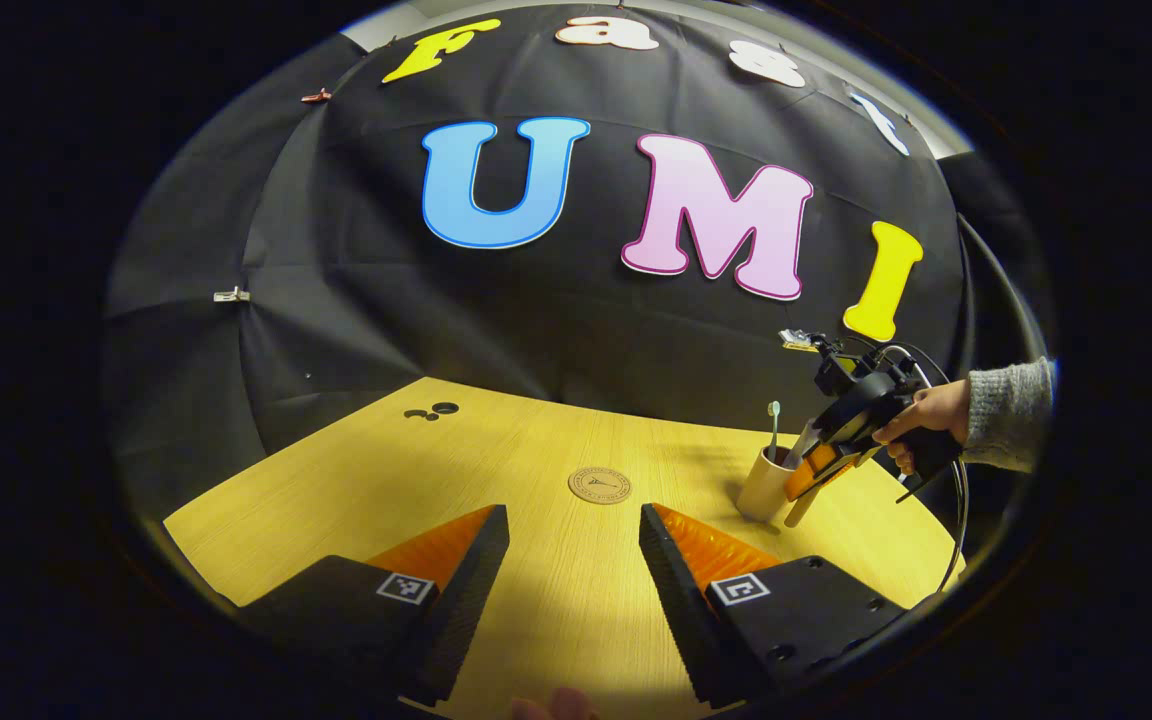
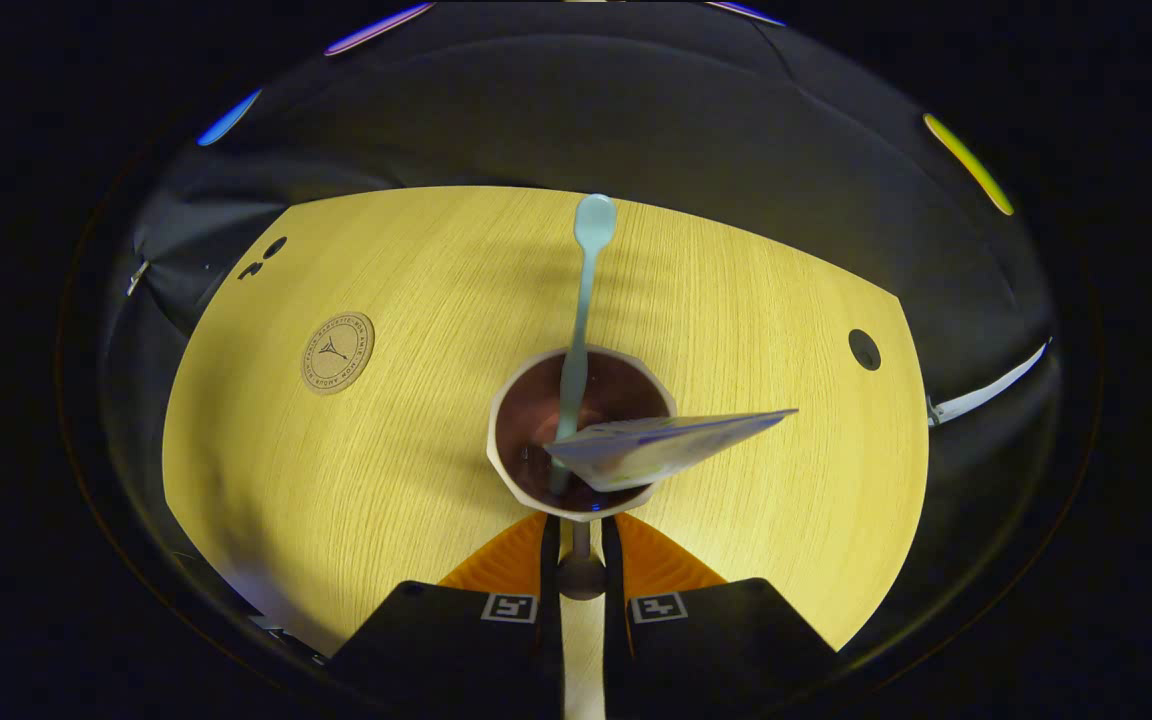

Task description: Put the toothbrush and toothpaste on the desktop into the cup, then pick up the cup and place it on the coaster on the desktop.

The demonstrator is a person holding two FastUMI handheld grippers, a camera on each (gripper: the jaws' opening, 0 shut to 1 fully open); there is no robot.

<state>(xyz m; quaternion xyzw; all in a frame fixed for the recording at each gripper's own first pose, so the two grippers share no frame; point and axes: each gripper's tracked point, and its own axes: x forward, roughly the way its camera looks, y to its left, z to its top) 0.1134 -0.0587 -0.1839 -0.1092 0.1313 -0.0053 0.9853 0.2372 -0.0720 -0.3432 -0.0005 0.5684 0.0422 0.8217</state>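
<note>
- Carrying everything is one wooden bench (image 2: 736, 300).
- Two tongs: left tongs (image 1: 573, 570) released; right tongs (image 2: 581, 560) clenched on one toothpaste (image 2: 656, 445) over the cup.
- One cup (image 2: 506, 455), holding one toothbrush (image 2: 581, 300).
- One coaster (image 2: 337, 352), far left, bare.

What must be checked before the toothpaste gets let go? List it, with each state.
1. Toothbrush in the cup: ok, it stands inside, head up.
2. Grip on the toothpaste: ok, right tongs shut on its cap end.
3. Toothpaste over the cup mouth: ok, though its flat end juts past the rim.
4. How deep the tube sits: cannot tell.
5. Coaster free: ok, nothing on it.
6. Left tongs out of the way: ok, open, apart from the cup.
</note>
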